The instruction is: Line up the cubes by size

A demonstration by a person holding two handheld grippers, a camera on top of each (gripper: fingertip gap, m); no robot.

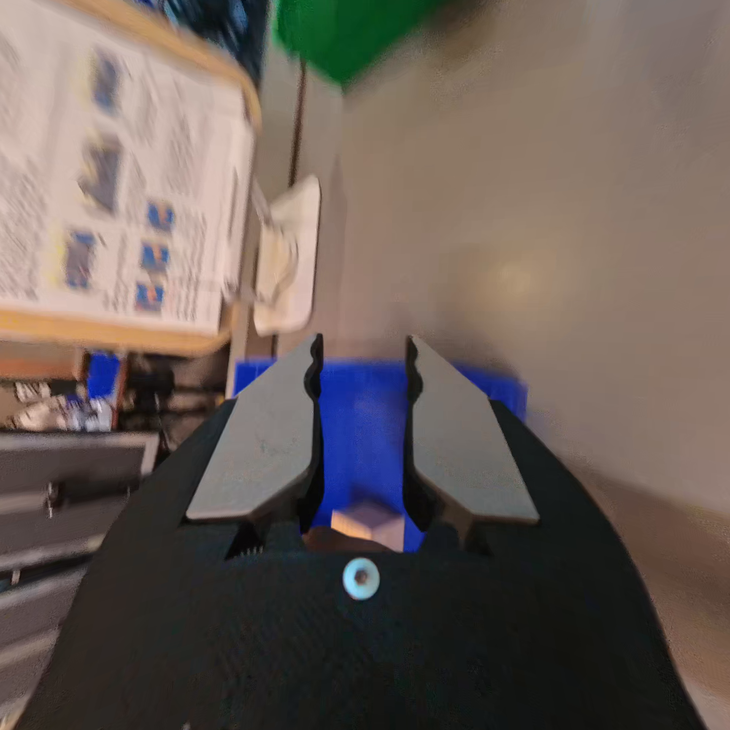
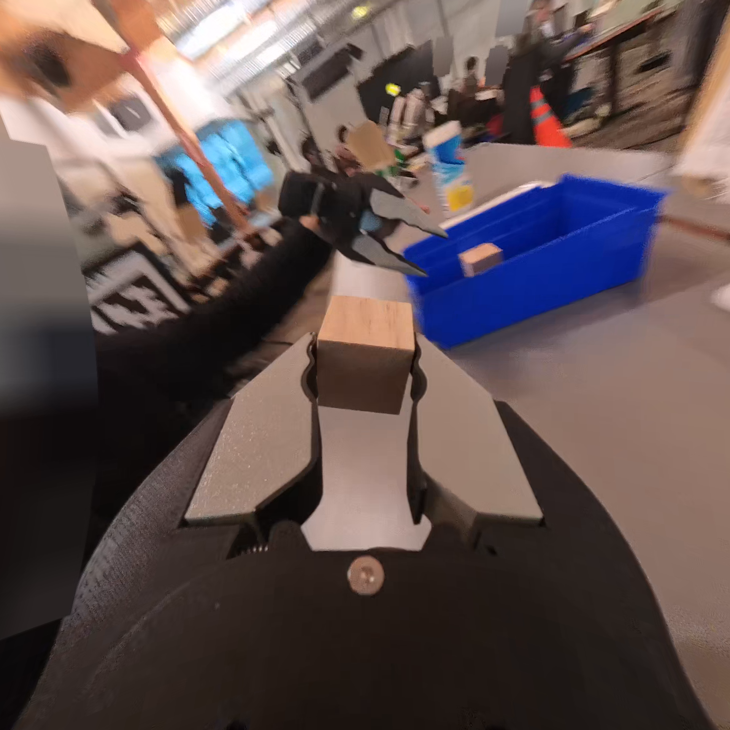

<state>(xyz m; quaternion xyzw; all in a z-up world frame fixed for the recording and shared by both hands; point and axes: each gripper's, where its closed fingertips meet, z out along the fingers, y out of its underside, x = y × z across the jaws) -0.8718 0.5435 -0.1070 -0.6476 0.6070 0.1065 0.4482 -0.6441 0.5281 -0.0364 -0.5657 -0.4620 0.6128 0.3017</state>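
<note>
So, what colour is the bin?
Blue. The bin shows best in the right wrist view.

Left gripper (image 1: pixel 363 347), its jaws parted with nothing between them, points over a blue bin (image 1: pixel 363 418). A wooden cube (image 1: pixel 365 521) sits in the bin, below the finger bases. A blurred poster board (image 1: pixel 118 189) lies ahead-left; grey tabletop (image 1: pixel 553 237) ahead-right.

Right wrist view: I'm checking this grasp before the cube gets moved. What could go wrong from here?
1. The cube sits only between the right hand-held gripper fingertips, so it may twist or slip out.
2. The left hand-held gripper hangs open near the bin; both might collide there.
</note>
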